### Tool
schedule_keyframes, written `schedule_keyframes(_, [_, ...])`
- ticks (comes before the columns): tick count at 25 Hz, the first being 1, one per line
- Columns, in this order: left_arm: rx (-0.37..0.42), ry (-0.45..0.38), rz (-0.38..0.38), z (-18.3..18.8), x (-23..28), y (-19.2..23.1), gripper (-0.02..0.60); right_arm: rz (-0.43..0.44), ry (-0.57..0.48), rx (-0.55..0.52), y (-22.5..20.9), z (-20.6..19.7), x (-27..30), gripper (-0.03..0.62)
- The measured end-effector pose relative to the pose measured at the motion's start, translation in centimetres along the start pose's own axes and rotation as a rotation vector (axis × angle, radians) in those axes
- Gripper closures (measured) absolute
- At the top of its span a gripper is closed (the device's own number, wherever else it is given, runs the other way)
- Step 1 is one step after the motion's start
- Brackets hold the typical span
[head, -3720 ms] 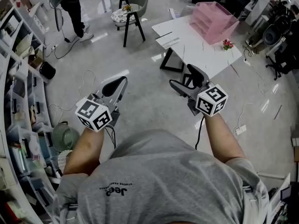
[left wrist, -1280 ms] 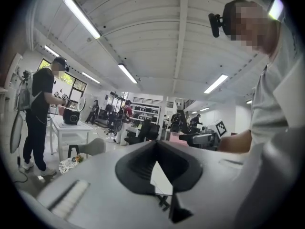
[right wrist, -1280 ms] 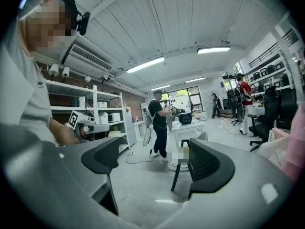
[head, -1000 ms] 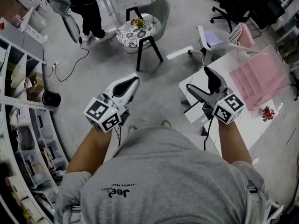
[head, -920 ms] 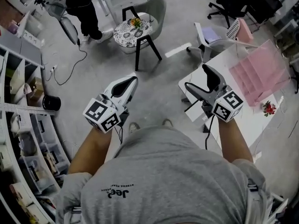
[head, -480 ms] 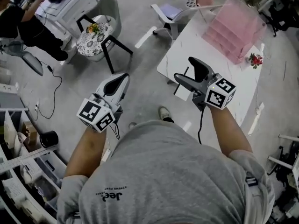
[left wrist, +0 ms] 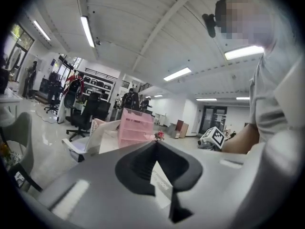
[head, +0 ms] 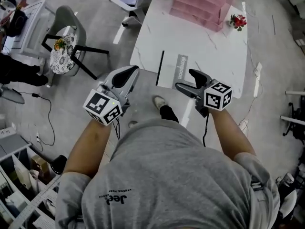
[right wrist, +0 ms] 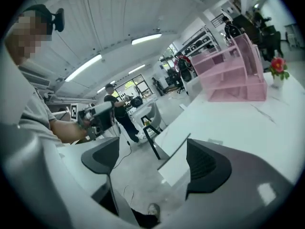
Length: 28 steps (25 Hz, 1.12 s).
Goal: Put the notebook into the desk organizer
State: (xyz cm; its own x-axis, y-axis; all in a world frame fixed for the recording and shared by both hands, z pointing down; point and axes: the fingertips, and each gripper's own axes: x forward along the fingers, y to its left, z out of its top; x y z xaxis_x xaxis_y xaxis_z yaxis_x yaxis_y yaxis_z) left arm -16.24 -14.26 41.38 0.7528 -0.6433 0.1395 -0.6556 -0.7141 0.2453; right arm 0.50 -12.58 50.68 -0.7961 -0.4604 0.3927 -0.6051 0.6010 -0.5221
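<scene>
Zero progress: flat white notebook [head: 174, 70] on desk [head: 217, 51], pink plastic organizer [head: 200, 4] at 12 o'clock; left gripper [head: 128, 71] fingers together, right gripper [head: 186, 79] spread, both empty.

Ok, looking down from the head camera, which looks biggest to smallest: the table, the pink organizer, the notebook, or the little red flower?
1. white table, by far the biggest.
2. pink organizer, even with the picture's top edge cutting it off.
3. notebook.
4. red flower, tiny.
</scene>
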Motion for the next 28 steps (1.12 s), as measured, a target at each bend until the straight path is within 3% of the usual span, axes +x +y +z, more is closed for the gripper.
schedule_keyframes(4, [-0.012, 0.055, -0.063, -2.2, 3.0, -1.0, 0.528, -0.061, 0.082, 0.172, -3.7, -5.8, -0.7, 0.158])
schedule_keyframes(8, [-0.023, 0.1, -0.09, -4.1, 4.6, -1.1, 0.527, -0.059, 0.124, 0.376, -6.5, -10.3, 0.2, 0.16])
schedule_keyframes(13, [-0.04, 0.14, -0.092, -5.6, 4.9, -0.5, 0.528, -0.004, 0.109, 0.659, -8.8, -13.8, 2.7, 0.161])
schedule_keyframes(21, [-0.061, 0.172, -0.074, -7.0, 4.2, 0.4, 0.528, 0.144, 0.033, 0.871, -9.0, -14.4, 7.3, 0.168])
schedule_keyframes(25, [-0.065, 0.182, -0.064, -7.3, 3.4, 0.7, 0.528, 0.165, -0.01, 0.935, -9.3, -14.4, 8.3, 0.269])
schedule_keyframes(27, [-0.068, 0.182, -0.059, -7.3, 3.2, 0.9, 0.528, 0.146, -0.013, 0.949, -9.5, -14.6, 8.4, 0.379])
schedule_keyframes(28, [-0.069, 0.181, -0.058, -7.3, 3.1, 1.0, 0.528, 0.143, -0.015, 0.952, -9.5, -14.5, 8.5, 0.489])
